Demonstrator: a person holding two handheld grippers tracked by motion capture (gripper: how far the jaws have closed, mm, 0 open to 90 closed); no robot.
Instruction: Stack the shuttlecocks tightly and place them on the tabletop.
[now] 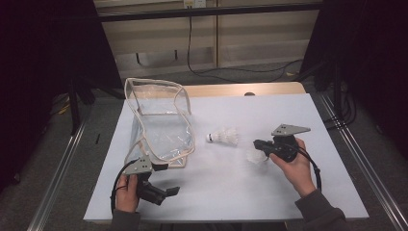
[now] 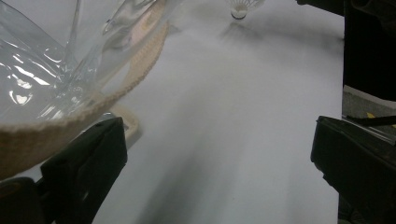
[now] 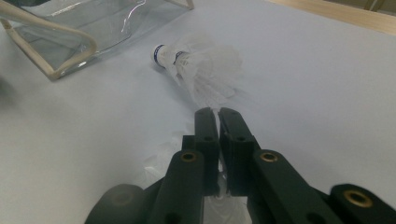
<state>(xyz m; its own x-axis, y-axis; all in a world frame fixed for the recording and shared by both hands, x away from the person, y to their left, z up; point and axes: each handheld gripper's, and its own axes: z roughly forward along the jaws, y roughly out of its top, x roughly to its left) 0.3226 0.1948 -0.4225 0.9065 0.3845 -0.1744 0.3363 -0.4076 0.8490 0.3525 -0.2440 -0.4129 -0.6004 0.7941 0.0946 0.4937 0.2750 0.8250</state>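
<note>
A white shuttlecock [image 1: 223, 136] with a dark-banded cork lies on its side in the middle of the white table [image 1: 269, 110]; it also lies just past my right jaws [image 3: 201, 65] and far ahead of my left ones [image 2: 240, 7]. My right gripper [image 1: 257, 143] [image 3: 218, 112] is shut on a second shuttlecock [image 1: 255, 155], whose white feathers [image 3: 156, 163] show under and between the jaws. A clear plastic bag [image 1: 161, 120] with beige trim stands open at the left. My left gripper [image 1: 167, 179] [image 2: 217, 140] is open at the bag's near corner, its left jaw under the beige trim [image 2: 70, 121].
A wooden table edge [image 1: 240, 89] runs along the back beyond the white cover. Black cables [image 1: 317, 168] trail from both grippers. Metal rails [image 1: 62, 163] flank the table on the floor. Bare white surface lies between the two grippers.
</note>
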